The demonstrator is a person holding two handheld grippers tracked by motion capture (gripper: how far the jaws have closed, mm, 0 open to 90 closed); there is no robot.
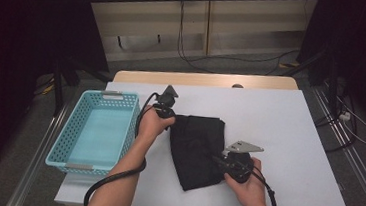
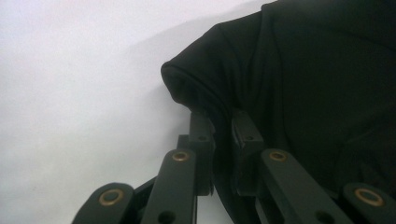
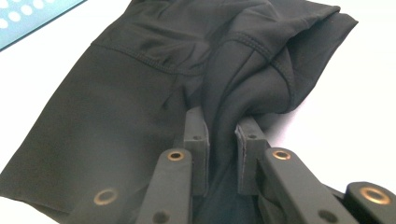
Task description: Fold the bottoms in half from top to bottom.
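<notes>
Two grippers, one in each of my hands, have hold of the same black garment (image 1: 197,149), which lies on the white table (image 1: 293,143) just to the right of the turquoise basket (image 1: 99,128).

My left gripper (image 1: 171,116) sits at the garment's far left corner. In the left gripper view (image 2: 223,123) its jaws are drawn in narrow, with a fold of the dark cloth (image 2: 303,84) pinched between the pads; the hemmed edge curls up and over just beyond the tips, and the bare white table (image 2: 70,93) spreads out to one side.

My right gripper (image 1: 216,159) comes in from the garment's near right edge, its grey three-cornered plate (image 1: 243,147) showing above my hand. In the right gripper view (image 3: 220,123) its jaws also stand narrow, clamped on a bunched ridge of fabric (image 3: 140,93) that rises between them, stitched seams running across the cloth beyond. A corner of the basket (image 3: 28,18) shows at the upper left there.

The rest of the garment lies between my two grippers, folded and creased, resting on the table, its near corner pointing toward me.
</notes>
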